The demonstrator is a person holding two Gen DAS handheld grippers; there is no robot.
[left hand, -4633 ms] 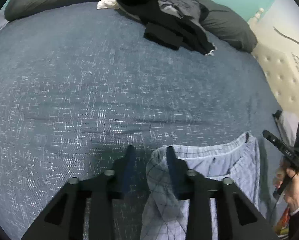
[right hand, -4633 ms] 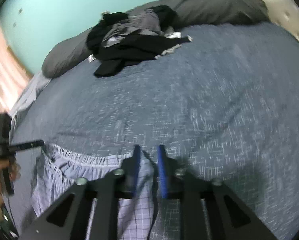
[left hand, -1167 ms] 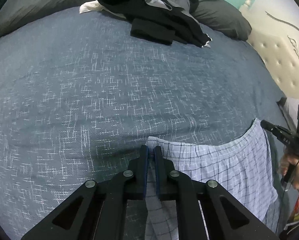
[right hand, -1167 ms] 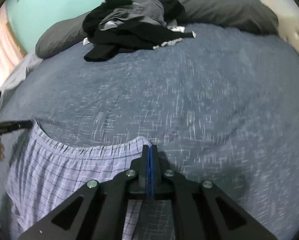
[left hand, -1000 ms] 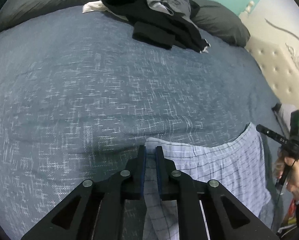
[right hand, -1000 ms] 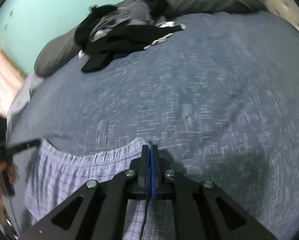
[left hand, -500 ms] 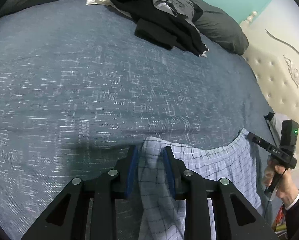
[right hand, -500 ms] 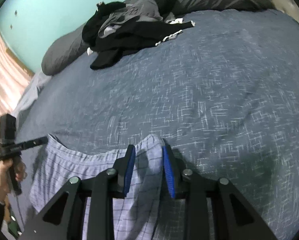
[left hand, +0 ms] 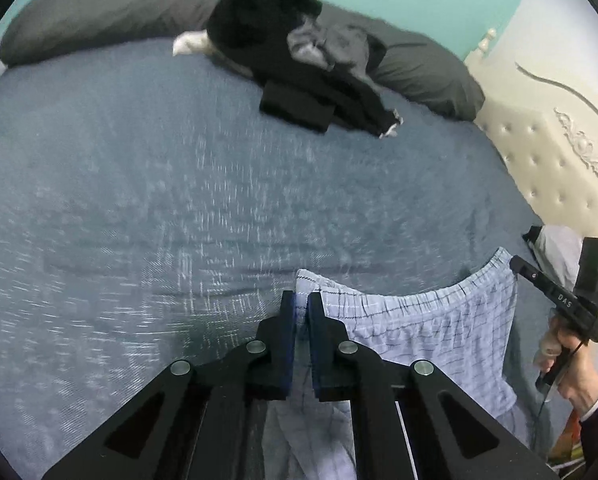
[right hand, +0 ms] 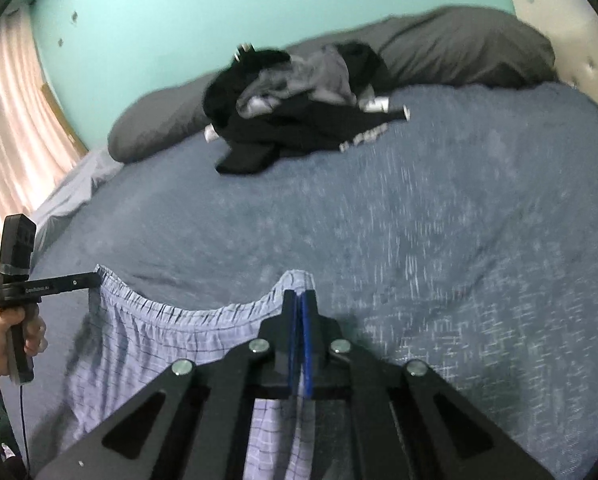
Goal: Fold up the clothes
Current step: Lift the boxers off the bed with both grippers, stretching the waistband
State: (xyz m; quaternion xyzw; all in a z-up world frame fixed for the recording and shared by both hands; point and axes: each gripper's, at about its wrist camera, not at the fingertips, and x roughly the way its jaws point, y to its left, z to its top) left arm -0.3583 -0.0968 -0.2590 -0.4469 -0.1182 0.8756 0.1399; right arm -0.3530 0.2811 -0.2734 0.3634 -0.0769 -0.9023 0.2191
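Observation:
Light blue checked shorts [left hand: 419, 320] hang by their elastic waistband, stretched between my two grippers above the blue bedspread [left hand: 159, 200]. My left gripper [left hand: 301, 300] has its jaws closing onto the left waistband corner, and the cloth is pinched between the pads. My right gripper [right hand: 299, 298] has its jaws closing tight on the other corner of the shorts [right hand: 159, 340]. Each wrist view shows the other gripper at the far end of the waistband, held by a hand [left hand: 567, 356].
A pile of dark clothes [left hand: 299, 72] lies at the far side of the bed against grey pillows [left hand: 99, 12]. A cream tufted headboard [left hand: 559, 160] runs along the right. A pink curtain [right hand: 11, 120] hangs at the left.
Half a second ago both pairs of jaws stood apart around the waistband corners; now both are shut on them again. Both hands have risen, and the waistband is lifted off the bed.

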